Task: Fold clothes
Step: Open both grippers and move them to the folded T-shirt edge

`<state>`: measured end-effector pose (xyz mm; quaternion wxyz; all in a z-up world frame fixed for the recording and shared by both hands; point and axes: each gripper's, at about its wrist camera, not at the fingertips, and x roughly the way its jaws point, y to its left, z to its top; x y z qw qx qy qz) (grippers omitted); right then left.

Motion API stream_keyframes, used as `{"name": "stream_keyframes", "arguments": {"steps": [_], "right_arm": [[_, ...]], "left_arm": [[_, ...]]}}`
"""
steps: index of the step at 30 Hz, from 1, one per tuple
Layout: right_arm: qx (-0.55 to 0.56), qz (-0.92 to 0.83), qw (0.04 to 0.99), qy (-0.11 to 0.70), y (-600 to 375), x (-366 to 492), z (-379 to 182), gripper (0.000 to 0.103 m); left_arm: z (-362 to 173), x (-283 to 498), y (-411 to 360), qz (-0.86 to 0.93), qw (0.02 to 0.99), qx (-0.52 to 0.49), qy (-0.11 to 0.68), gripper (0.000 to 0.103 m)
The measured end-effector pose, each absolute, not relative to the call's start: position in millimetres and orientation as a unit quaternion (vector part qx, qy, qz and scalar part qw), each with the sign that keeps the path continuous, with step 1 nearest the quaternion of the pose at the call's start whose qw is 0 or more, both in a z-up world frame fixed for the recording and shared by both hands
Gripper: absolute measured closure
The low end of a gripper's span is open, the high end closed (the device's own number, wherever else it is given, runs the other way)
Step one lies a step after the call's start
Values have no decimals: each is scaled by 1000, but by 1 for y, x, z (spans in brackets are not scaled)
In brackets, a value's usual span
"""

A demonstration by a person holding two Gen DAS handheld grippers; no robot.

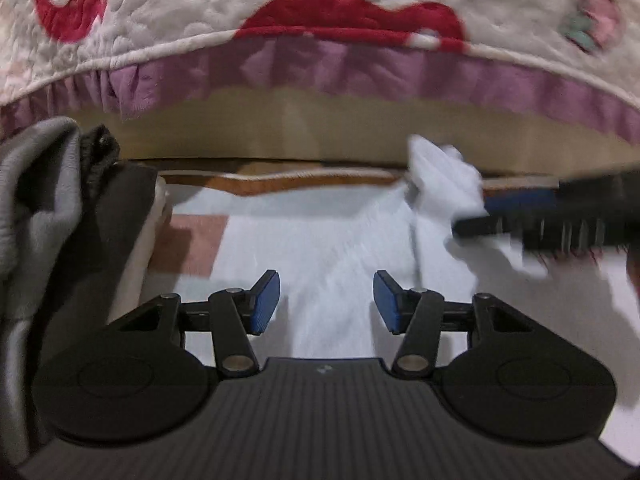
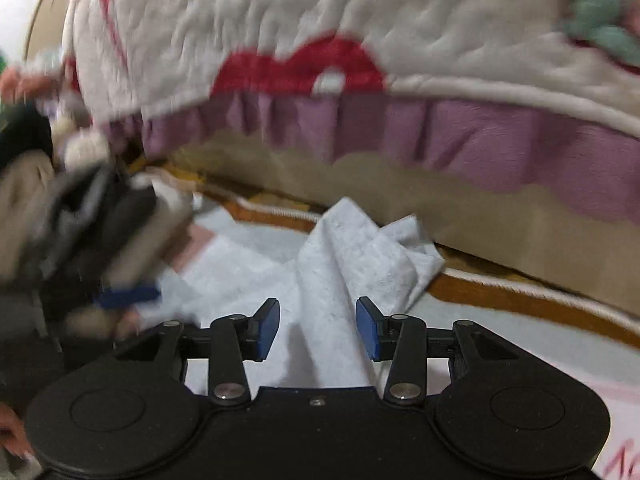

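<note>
The left gripper (image 1: 326, 300) and right gripper (image 2: 318, 330) are being held spread, empty, over the white cloth (image 1: 320, 248) at frame centre.

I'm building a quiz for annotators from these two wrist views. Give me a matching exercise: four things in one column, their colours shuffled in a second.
Things:
1. crumpled fleecy garment
2. ruffled fabric trim under the quilt edge
3. flat pads on the left tool's fingers
4. curved appliqué patch on the quilted bedspread

Colours:
A. red
B. pale blue-white
C. purple
D. dark blue

Pairs: 1-B, 2-C, 3-D, 4-A
</note>
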<state>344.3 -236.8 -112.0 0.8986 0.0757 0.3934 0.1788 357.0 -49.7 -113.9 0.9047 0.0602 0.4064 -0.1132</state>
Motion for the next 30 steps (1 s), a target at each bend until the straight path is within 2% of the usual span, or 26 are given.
{"name": "stream_keyframes", "arguments": {"steps": [1, 5, 13, 14, 17, 20, 23, 28, 29, 30], "right_arm": [[73, 174, 905, 381, -237, 342, -113, 101], [153, 125, 917, 346, -266, 315, -111, 102], [214, 52, 887, 407, -310, 263, -144, 99], [226, 55, 886, 402, -315, 261, -144, 93], [273, 62, 880, 383, -328, 260, -146, 89], [331, 59, 866, 371, -342, 261, -152, 71], [364, 57, 858, 359, -350, 259, -155, 70], [273, 72, 889, 360, -356, 249, -144, 70], [243, 75, 897, 361, -357, 246, -142, 70], [211, 78, 904, 363, -358, 242, -140, 70]], "left_arm": [[-116, 365, -48, -107, 906, 41, 408, 52], [-122, 388, -48, -98, 909, 2, 406, 52], [-144, 417, -77, -153, 898, 55, 408, 50], [-146, 420, -81, -168, 893, 54, 413, 49], [-151, 427, -87, -203, 881, 47, 424, 45], [-153, 433, -91, -213, 880, 43, 421, 41], [-154, 432, -96, -225, 877, 50, 421, 37], [-156, 421, -97, -240, 875, 77, 413, 32], [-156, 420, -96, -243, 874, 74, 413, 35], [-156, 419, -94, -248, 875, 68, 411, 47]]}}
